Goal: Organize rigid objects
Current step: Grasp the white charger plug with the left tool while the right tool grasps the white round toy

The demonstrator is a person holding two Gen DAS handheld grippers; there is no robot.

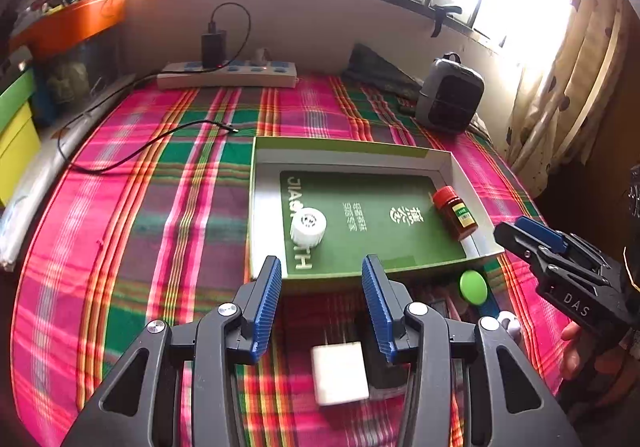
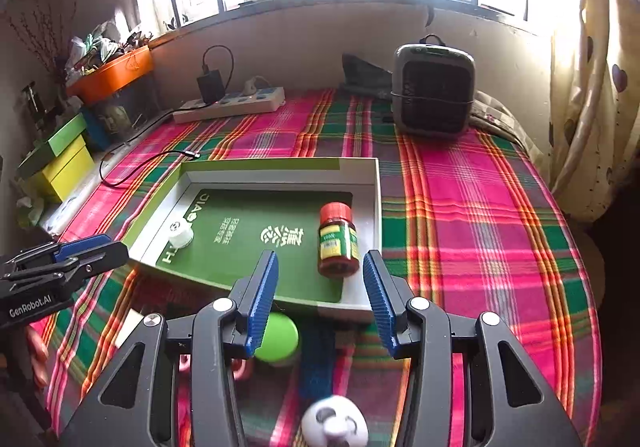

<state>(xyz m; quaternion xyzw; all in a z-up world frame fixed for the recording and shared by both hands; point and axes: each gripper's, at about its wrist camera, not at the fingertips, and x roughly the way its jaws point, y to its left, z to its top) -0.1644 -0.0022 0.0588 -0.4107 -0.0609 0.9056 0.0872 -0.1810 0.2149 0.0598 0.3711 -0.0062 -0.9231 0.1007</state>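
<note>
Both grippers hang above the near edge of the plaid bedcloth (image 1: 160,207), pointing down at an angle toward the shallow green-and-white box tray (image 1: 460,175).

Left gripper (image 1: 322,303): jaws apart, nothing betw. them. Straight ahead of it, just inside the tray's near-left part, lies the white ribbed cap (image 1: 307,227), on the green printed card. Under and behind its fingertips, on the cloth outside the tray, sits a white block (image 1: 340,373) w/ something dark just beside it on the right – can't make out what.

Right gripper (image 2: 320,299): jaws also apart, empty. The red-capped bottle (image 2: 337,243) lies on its side in the tray's right end, near the side wall, just ahead of the right fingertip and a bit inside the gap line. Below the left finger, outside the tray's near rim, is a green round lid (image 2: 280,339). Closer still, at the bottom of the right wrist view, a small white panda-like figure (image 2: 334,423), blurred.

Far side of the bed: power strip (image 1: 228,75) w/ charger plugged in, and a grey heater (image 2: 434,91) by the curtain.
</note>
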